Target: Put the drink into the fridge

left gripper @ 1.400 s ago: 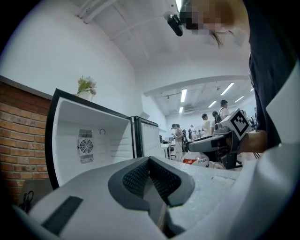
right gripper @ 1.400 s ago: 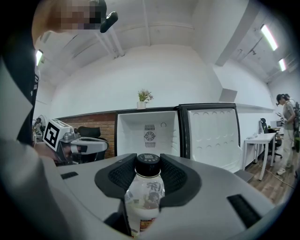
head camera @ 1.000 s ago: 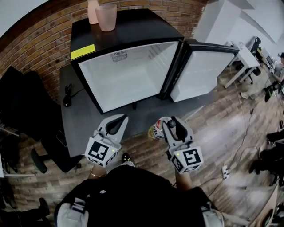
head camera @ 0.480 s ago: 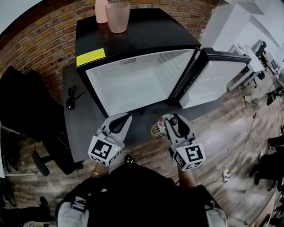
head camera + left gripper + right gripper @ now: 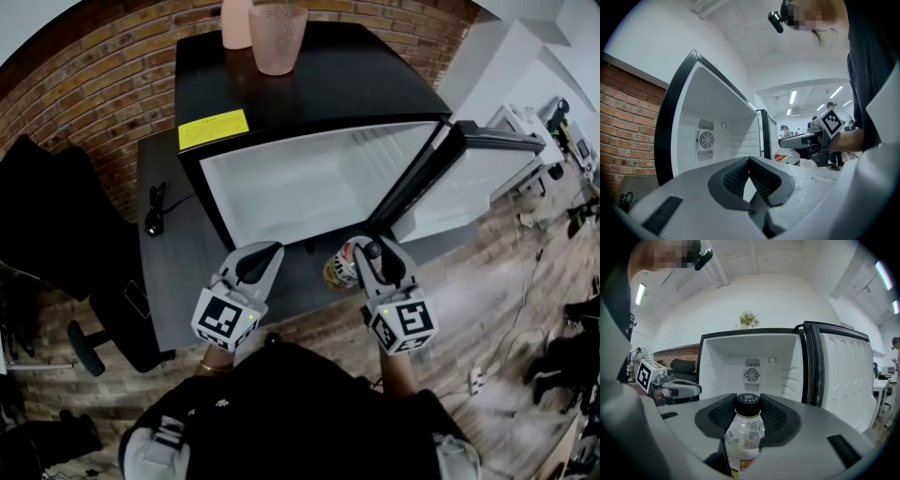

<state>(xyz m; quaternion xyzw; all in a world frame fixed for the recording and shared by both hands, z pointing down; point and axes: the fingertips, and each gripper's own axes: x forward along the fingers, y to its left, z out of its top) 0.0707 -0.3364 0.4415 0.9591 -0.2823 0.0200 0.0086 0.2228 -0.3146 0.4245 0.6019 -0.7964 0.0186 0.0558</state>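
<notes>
A small black fridge (image 5: 309, 89) stands on a dark table, its door (image 5: 473, 173) swung open to the right and its white inside (image 5: 752, 364) bare. My right gripper (image 5: 361, 258) is shut on a drink bottle (image 5: 744, 437) with a black cap and a printed label, held just in front of the fridge opening. The bottle (image 5: 337, 267) also shows in the head view, near the table's front edge. My left gripper (image 5: 258, 262) is beside it on the left, shut with nothing between its pads (image 5: 736, 178).
Two pinkish cups (image 5: 277, 33) stand on top of the fridge at the back. A brick wall runs behind. A black office chair (image 5: 56, 234) is at the left of the dark table (image 5: 173, 272). Cables lie on the wooden floor at the right.
Both grippers and the bottle have come slightly closer to the fridge opening as the view has shifted forward. Neither gripper's grip has changed.
</notes>
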